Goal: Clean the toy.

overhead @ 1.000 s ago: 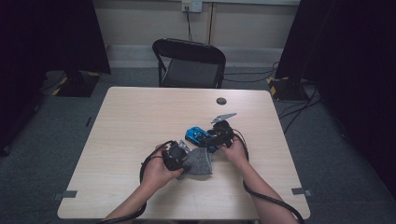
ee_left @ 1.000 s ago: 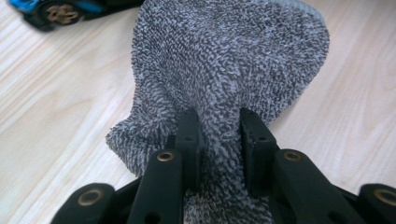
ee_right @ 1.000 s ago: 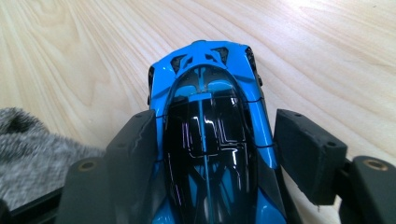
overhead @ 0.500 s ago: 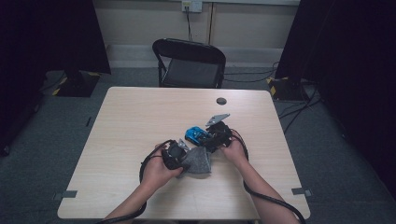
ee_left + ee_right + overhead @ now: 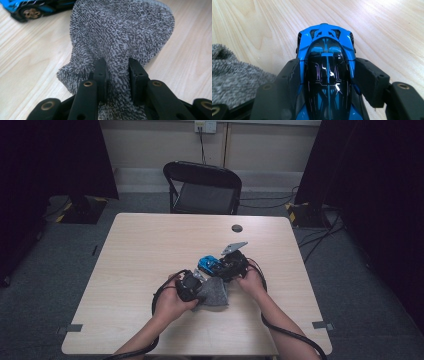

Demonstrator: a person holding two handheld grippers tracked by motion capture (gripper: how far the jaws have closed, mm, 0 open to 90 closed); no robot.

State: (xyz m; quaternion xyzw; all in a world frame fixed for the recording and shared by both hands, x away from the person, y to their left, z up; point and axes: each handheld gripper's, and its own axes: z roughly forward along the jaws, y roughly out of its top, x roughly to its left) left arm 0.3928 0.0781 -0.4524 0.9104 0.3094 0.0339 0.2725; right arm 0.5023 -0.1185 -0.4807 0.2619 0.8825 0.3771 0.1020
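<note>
The left gripper (image 5: 117, 75) had its jaws pinched tight on a bunched fold of the grey knitted cloth (image 5: 120, 32), whose loose body spread out on the table beyond the pads. The right gripper (image 5: 327, 75) had just been closing its jaws, and they stood against both flanks of the blue and black toy car (image 5: 327, 65), clamping it with its nose pointing away from the camera. In the high view the cloth (image 5: 214, 292) lay near the middle of the wooden table (image 5: 150, 245), towards the near edge, with the car (image 5: 210, 265) touching its far side. The left gripper (image 5: 189, 285) sat just left of the cloth, the right gripper (image 5: 234, 265) just right of the car.
</note>
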